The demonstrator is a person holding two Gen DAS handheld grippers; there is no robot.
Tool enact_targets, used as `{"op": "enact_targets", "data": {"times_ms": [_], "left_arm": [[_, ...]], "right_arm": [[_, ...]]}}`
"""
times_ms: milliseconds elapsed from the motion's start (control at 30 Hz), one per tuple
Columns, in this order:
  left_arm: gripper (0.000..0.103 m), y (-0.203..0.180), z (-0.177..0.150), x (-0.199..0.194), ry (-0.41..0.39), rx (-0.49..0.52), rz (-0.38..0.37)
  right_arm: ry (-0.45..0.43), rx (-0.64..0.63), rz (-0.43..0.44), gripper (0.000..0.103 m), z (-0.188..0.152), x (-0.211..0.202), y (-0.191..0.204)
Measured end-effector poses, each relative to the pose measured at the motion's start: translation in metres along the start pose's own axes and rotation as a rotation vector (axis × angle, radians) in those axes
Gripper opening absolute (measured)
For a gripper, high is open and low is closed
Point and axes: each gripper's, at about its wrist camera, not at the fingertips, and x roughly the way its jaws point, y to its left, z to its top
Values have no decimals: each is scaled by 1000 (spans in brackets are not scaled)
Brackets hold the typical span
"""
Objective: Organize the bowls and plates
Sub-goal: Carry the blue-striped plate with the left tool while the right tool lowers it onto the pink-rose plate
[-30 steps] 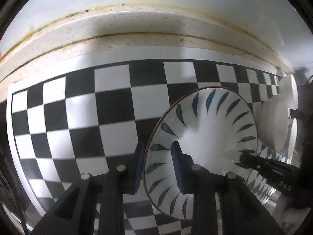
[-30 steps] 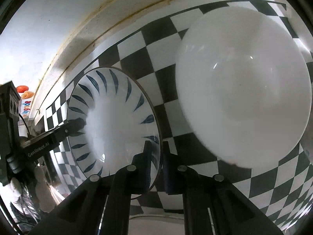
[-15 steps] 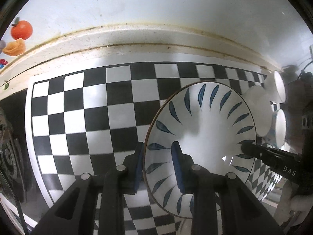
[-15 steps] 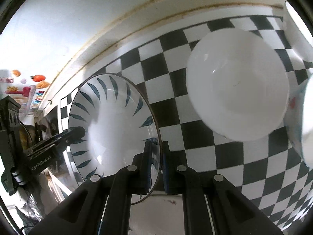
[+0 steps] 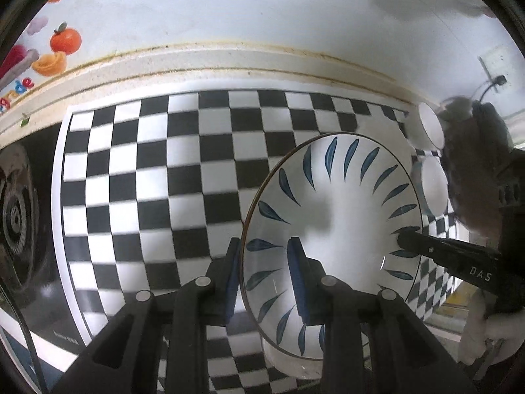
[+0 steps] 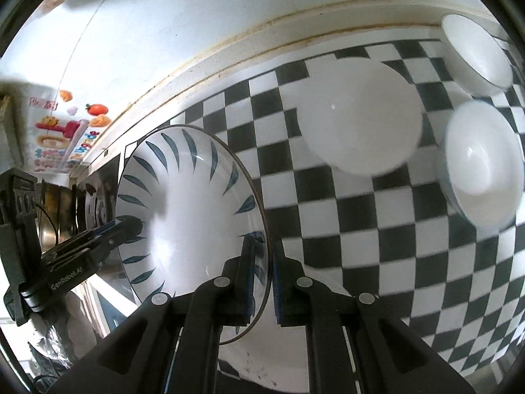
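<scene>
A white bowl with blue leaf strokes (image 5: 338, 216) (image 6: 187, 216) hangs above the checkered mat, held by both grippers at opposite sides of its rim. My left gripper (image 5: 264, 262) is shut on the rim, one pad inside the bowl and one outside. My right gripper (image 6: 264, 262) is shut on the other side of the rim; in the left wrist view it shows as a black finger (image 5: 436, 249) on the far rim. On the mat lie a plain white bowl (image 6: 357, 118) and two smaller white bowls (image 6: 482, 167) (image 6: 475, 52).
The black-and-white checkered mat (image 5: 183, 177) covers the counter up to a stained white wall ledge (image 5: 210, 62). A stove burner (image 5: 16, 216) sits left of the mat. Fruit stickers (image 5: 65, 39) are on the wall. Another white dish (image 6: 262, 361) lies under the raised bowl.
Both grippers have lifted the leaf-patterned bowl up and away from the mat; more of the mat, the wall and the other bowls has come into view.
</scene>
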Motion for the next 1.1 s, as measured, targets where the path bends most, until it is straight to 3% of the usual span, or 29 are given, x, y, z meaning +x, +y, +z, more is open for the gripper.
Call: {"op": "enact_targets", "data": {"times_ms": [333, 567, 867, 1100], "left_arm": [[25, -27, -58, 13, 41, -2, -13], [25, -34, -85, 41, 105, -5, -8], [25, -45, -107, 79, 180, 6, 35], [25, -53, -110, 89, 187, 15, 75]], "right_arm": [[40, -16, -8, 11, -69, -13, -26], [92, -6, -23, 11, -101, 2, -51], [144, -5, -59, 11, -116, 29, -76], [158, -9, -66, 10, -116, 36, -85]]}}
